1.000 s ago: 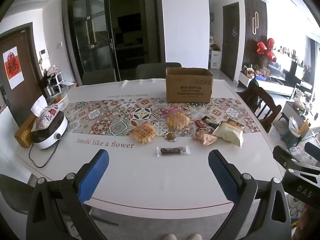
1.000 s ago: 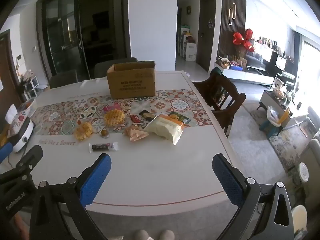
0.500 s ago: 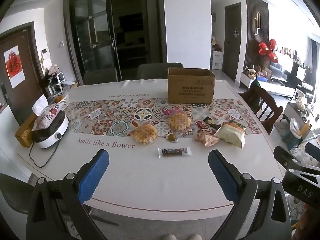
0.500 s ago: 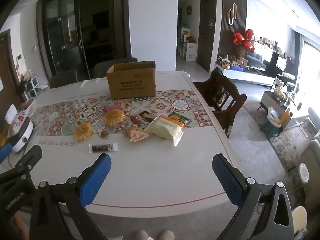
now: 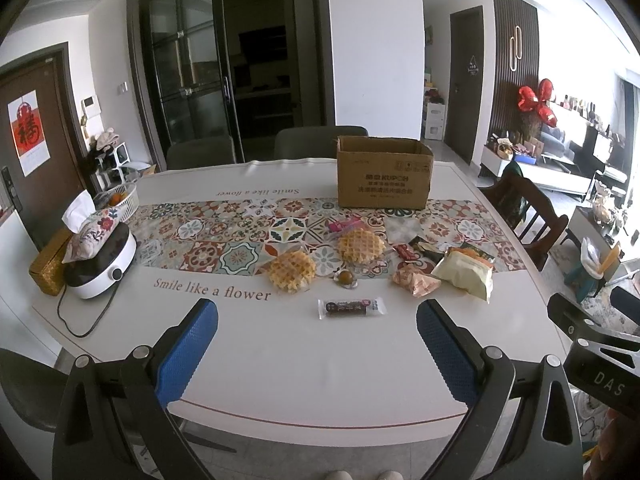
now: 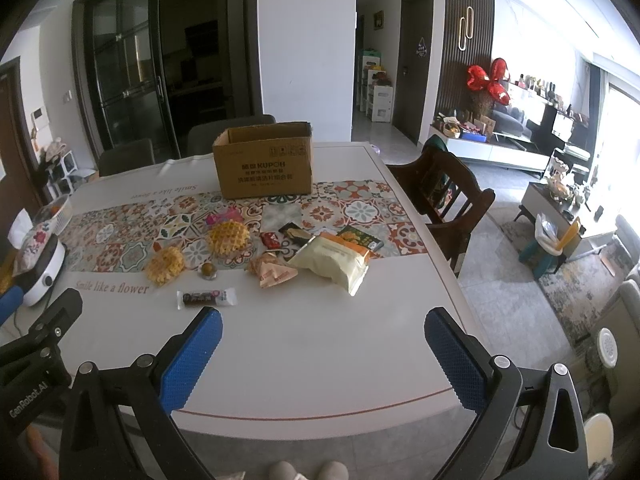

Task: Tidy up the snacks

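Snacks lie in the middle of the white table [image 5: 280, 360]: two bagged waffles [image 5: 292, 270] [image 5: 361, 243], a small round sweet [image 5: 346, 278], a dark bar in a clear wrapper [image 5: 352, 308], a pink-orange packet [image 5: 416, 282], a pale yellow bag [image 5: 464, 276] and small packets behind. An open cardboard box [image 5: 384, 174] stands at the far side. My left gripper [image 5: 318, 344] is open and empty over the near table edge. My right gripper [image 6: 322, 352] is open and empty too, short of the bar [image 6: 206, 298] and the yellow bag [image 6: 332, 262].
A white cooker [image 5: 100, 268] with a tissue pouch on it and a cord stands at the table's left, next to a gold box [image 5: 48, 270] and a small basket [image 5: 120, 200]. Grey chairs stand behind the table; a wooden chair [image 6: 444, 200] stands at its right.
Both grippers have stayed open. The views have shifted only slightly, the snacks sitting a touch higher in frame.
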